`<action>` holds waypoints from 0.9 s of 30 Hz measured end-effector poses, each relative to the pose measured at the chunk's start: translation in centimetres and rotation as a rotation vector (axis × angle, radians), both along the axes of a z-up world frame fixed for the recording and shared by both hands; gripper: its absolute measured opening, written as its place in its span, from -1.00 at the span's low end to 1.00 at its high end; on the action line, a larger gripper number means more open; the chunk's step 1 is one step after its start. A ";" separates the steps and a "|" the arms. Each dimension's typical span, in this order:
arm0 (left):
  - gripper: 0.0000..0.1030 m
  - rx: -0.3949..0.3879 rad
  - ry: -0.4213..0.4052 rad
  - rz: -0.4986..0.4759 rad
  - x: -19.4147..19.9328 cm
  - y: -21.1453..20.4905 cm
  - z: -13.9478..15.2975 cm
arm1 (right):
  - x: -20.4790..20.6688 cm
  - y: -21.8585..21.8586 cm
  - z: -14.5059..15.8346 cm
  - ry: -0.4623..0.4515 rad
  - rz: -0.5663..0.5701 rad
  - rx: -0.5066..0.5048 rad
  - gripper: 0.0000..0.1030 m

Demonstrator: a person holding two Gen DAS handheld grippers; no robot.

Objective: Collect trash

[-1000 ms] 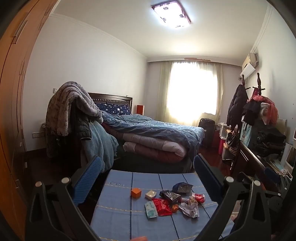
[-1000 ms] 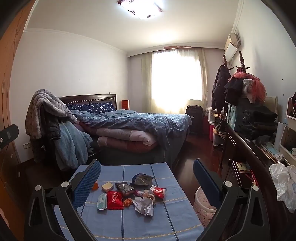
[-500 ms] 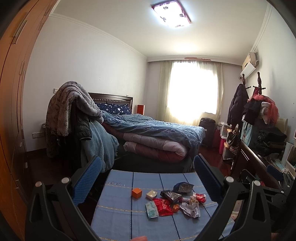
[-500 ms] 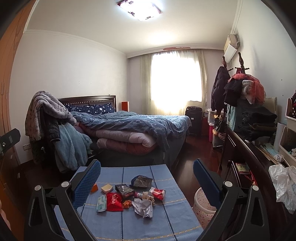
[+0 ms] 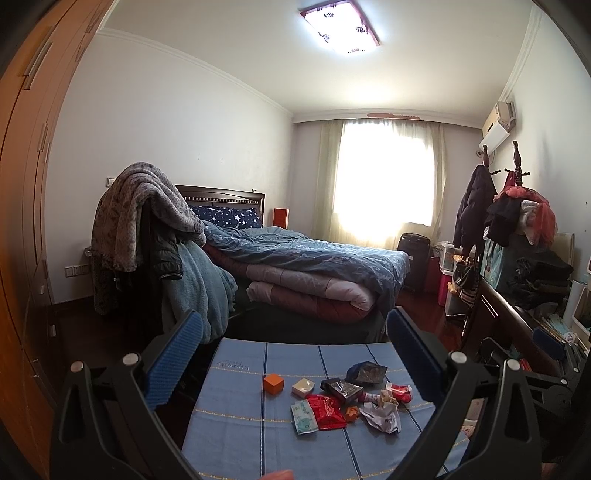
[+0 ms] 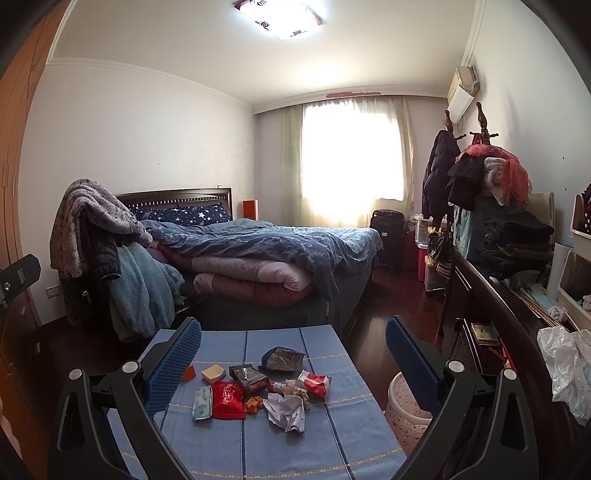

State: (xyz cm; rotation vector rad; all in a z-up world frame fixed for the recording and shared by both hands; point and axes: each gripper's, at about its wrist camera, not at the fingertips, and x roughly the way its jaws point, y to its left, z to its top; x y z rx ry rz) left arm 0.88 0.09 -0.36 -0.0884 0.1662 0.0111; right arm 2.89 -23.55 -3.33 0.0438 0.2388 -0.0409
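Bedroom, blue-clothed desk [image 6: 343, 435] up front. Left hand-held gripper [image 5: 293, 354] and right hand-held gripper [image 6: 291, 352] both hover above the near edge, jaws wide apart, nothing held; looks like a pre-grasp pose. Trash pile [image 6: 258, 389] sits mid-desk: crumpled paper [image 6: 288, 408], red wrapper [image 6: 227, 400], tissue pack [image 6: 202, 401]. Pink bin [image 6: 406, 413] stands just off the desk's right edge, contents not visible. Bed [image 6: 266, 251] beyond.

1. Daylight is admitted through the curtained window [image 5: 384, 184], which is overexposed.
2. Additional light is supplied by the ceiling lamp [image 6: 279, 16].
3. Strong fisheye curvature and dark vignetting are observed at the frame edges.
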 end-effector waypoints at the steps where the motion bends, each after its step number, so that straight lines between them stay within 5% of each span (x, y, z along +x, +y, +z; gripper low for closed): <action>1: 0.93 0.001 -0.001 0.000 0.0 0.0 0.0 | 0.0 0.0 0.0 0.000 0.000 0.000 0.93; 27: 0.93 0.022 0.028 -0.007 1.6 -0.9 -0.6 | 1.5 -0.6 -2.4 0.036 0.000 0.011 0.93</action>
